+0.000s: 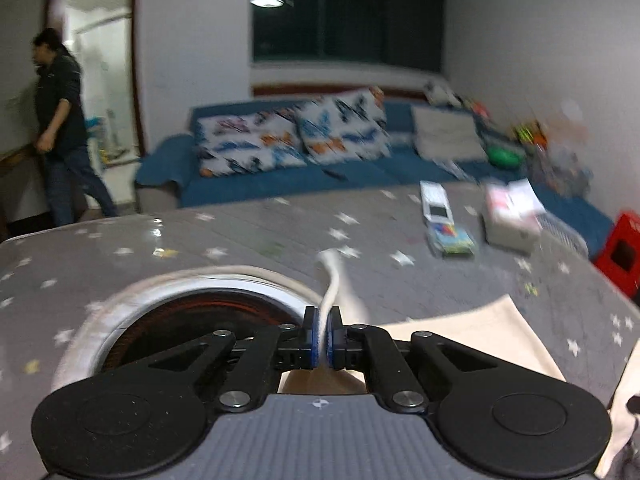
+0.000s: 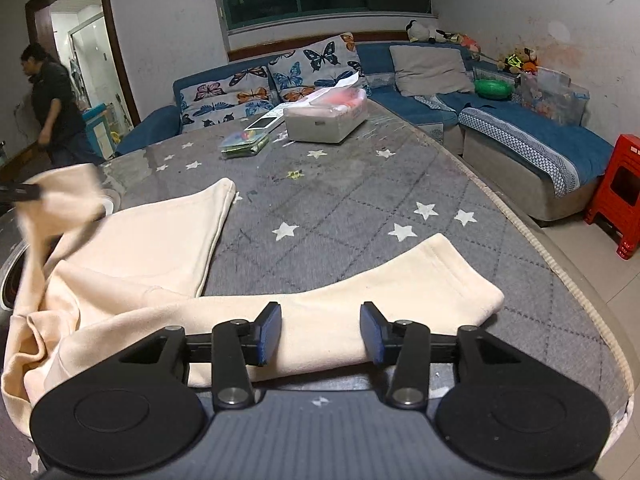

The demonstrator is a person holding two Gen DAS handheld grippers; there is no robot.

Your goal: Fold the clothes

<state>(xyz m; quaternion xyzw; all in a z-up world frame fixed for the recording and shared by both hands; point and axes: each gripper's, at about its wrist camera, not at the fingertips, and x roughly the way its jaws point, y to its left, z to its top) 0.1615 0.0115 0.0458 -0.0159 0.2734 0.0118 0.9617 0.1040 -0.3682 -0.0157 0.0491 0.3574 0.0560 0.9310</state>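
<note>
The garment is a pair of cream trousers [image 2: 160,240] lying on the grey star-patterned tabletop [image 2: 360,200], near its front edge. One leg lies flat and runs away across the cloth; the other runs to the right, directly beneath the right gripper [image 2: 320,332]. The waist end is bunched and creased at the left.

Handling, as judged: the fabric looks like soft, thick knit, light, limp and not fragile. It will sag and drag when lifted at a single point, so a hold at a hem, a cuff or the waistband appears soundest, with two holds well apart to keep a fold straight.

Jaws: the left gripper [image 1: 322,332] has its jaws pressed together on a thin ridge of the cream fabric, which rises between the pads; the right wrist view shows that part lifted off the tabletop at far left. The right gripper's jaws stand spread above the near leg, with no pad pressing on it.

Surroundings: a round inset burner [image 1: 200,312] sits in the tabletop under the left gripper. A grey storage box [image 2: 326,120] and a small stack of books [image 2: 244,144] lie at the far side, well apart from the trousers. A blue sofa [image 2: 520,128] and a red stool [image 2: 616,192] stand off the tabletop. A person [image 2: 52,100] stands by the doorway, clear of the work. Nothing obstructs the near leg.
</note>
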